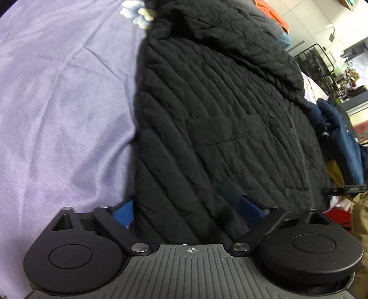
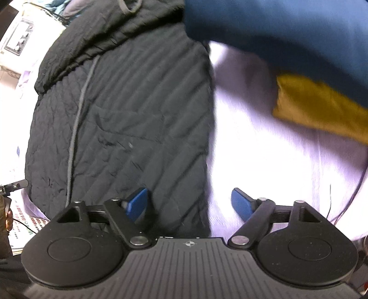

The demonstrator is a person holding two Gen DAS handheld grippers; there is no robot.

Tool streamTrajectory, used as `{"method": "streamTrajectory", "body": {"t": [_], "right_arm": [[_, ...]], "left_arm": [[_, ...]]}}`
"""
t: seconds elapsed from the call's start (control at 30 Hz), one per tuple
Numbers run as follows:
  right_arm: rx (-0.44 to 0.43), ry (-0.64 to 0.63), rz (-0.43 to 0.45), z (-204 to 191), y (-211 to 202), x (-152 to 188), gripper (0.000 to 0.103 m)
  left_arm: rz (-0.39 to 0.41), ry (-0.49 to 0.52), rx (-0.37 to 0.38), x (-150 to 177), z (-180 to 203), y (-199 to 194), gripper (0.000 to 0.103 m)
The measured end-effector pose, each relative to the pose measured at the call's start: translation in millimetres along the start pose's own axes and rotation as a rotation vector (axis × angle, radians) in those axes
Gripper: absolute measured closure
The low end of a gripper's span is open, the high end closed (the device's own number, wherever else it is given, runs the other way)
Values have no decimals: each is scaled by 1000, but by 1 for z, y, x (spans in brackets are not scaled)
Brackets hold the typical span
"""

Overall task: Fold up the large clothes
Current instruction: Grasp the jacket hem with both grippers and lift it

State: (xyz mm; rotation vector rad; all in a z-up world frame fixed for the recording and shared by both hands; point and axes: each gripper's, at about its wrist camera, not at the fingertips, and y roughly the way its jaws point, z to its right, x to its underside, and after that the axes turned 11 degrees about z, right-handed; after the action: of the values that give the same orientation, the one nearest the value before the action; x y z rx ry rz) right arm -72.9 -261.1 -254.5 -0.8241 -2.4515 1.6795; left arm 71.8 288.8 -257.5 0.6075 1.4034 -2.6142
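Note:
A black quilted jacket point(image 1: 218, 119) lies spread on a lilac bedsheet point(image 1: 57, 103), hood end far from me. My left gripper point(image 1: 187, 208) is open, its blue fingertips astride the jacket's near left hem corner. In the right wrist view the same jacket point(image 2: 128, 115) fills the left half, with a grey zip line down it. My right gripper point(image 2: 191, 203) is open, its left blue pad point(image 2: 136, 203) over the jacket's near right edge and its right pad point(image 2: 241, 203) over the sheet point(image 2: 264, 149).
A dark blue garment point(image 2: 287, 34) and a mustard one point(image 2: 322, 108) lie on the sheet to the right of the jacket. More clothes point(image 1: 340, 142) are heaped at the right. A soft flower toy point(image 1: 138, 13) sits at the far end. A black metal rack point(image 1: 319, 62) stands beyond the bed.

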Motion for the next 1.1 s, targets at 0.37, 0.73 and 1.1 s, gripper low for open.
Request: {"method": "streamTrajectory", "body": {"t": [0.37,0.73,1.1], "right_arm": [[-102,10,-18,-6,8,7,71],[-297,-72,25,-37,-39,-40,89],[-538,87,287,-53,-95,-219,89]], "left_arm": [[-62,-7,-23,-12,1,7,14],[-14,-44,120,-51,17,-18,33],[302,15,279,-226,50,-48,40]]}}
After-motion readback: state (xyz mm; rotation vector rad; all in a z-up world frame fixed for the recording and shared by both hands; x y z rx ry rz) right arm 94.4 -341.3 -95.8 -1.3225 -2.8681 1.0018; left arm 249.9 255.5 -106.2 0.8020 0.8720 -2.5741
